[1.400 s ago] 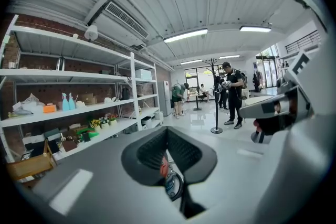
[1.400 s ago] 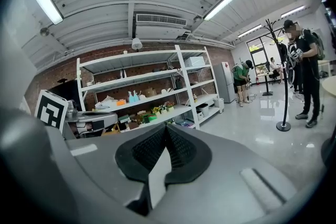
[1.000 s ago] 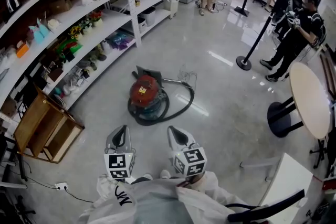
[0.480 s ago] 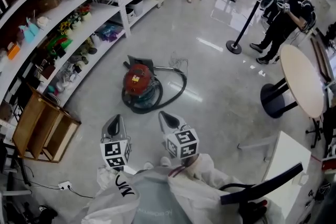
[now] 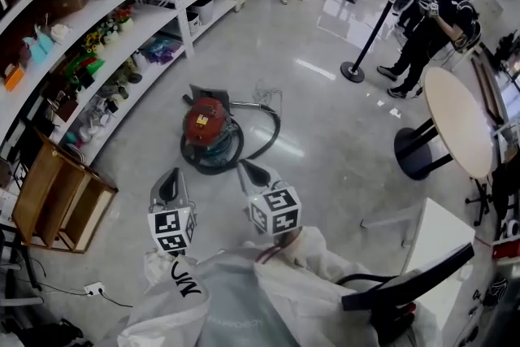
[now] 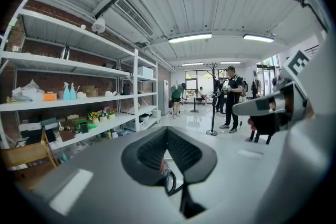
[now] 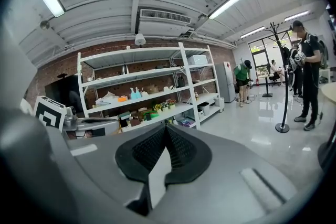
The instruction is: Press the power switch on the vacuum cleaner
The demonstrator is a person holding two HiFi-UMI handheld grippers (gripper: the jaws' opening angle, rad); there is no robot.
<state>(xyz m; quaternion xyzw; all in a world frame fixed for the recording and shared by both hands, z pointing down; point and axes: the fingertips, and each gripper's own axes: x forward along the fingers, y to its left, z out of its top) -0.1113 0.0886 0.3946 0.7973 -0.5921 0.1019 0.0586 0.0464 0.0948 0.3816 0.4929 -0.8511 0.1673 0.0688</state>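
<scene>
Red drum-shaped vacuum cleaner apart on floor, eleven o'clock from right gripper, one o'clock from left gripper; right likely nearer. Both pinched together, holding nothing.

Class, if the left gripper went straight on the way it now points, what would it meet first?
Probably the red vacuum cleaner on the floor ahead of the left gripper; depth is hard to judge.
</scene>
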